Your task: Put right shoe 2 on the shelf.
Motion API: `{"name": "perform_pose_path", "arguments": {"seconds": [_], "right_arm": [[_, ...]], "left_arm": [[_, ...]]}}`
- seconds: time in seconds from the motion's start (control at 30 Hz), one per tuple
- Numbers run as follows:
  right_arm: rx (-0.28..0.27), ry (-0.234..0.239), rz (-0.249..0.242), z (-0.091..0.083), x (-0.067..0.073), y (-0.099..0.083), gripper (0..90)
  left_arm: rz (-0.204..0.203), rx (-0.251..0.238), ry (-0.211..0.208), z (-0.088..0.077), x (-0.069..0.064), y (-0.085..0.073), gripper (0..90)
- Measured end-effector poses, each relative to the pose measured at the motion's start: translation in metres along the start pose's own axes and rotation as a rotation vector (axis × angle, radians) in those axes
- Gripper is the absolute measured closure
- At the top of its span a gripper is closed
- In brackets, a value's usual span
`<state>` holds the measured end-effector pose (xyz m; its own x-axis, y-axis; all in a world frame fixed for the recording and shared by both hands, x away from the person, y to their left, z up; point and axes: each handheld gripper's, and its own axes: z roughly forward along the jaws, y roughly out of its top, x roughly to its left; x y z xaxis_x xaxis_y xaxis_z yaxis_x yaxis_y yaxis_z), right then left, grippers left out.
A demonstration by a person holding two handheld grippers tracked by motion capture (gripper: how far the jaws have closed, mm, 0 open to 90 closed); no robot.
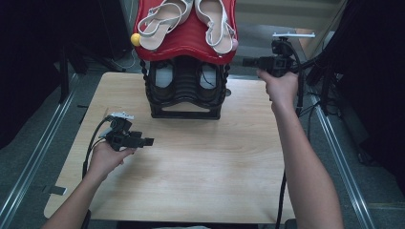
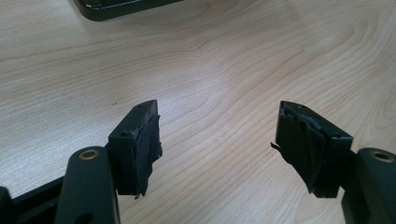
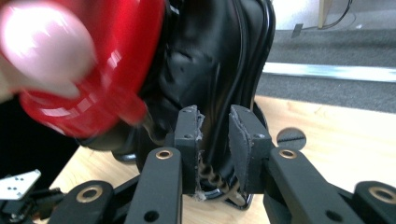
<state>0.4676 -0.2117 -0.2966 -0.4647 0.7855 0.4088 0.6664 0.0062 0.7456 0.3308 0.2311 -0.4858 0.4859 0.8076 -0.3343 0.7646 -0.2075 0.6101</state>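
Rack (image 1: 185, 90) side faces the raised right tool (image 1: 250, 62), jaws narrowly apart, holding nothing.

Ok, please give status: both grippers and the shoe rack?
Left gripper open, empty, low over table. Right gripper part open beside shoe rack, holding nothing. White sandals on red top shelf.

Black rack (image 1: 185, 90) on wooden table (image 1: 200, 162)

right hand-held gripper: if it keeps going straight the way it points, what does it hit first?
Most likely the black lower tier of the shoe rack, under the red shelf. The right hand-held gripper points at its side, jaws partly open and holding nothing. Depth is hard to judge.
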Motion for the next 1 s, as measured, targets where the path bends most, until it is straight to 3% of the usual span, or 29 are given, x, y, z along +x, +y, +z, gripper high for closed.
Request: {"name": "perform_pose_path", "arguments": {"seconds": [0.6, 1.0], "right_arm": [[0.025, 0.005, 0.030, 0.025, -0.047, -0.069, 74.3], [0.028, 0.007, 0.075, 0.037, -0.074, -0.117, 74.9]], "left_arm": [[0.006, 0.002, 0.000, -0.001, 0.001, 0.000, 31.1], [-0.002, -0.012, -0.006, -0.002, 0.003, 0.000, 30.2]]}}
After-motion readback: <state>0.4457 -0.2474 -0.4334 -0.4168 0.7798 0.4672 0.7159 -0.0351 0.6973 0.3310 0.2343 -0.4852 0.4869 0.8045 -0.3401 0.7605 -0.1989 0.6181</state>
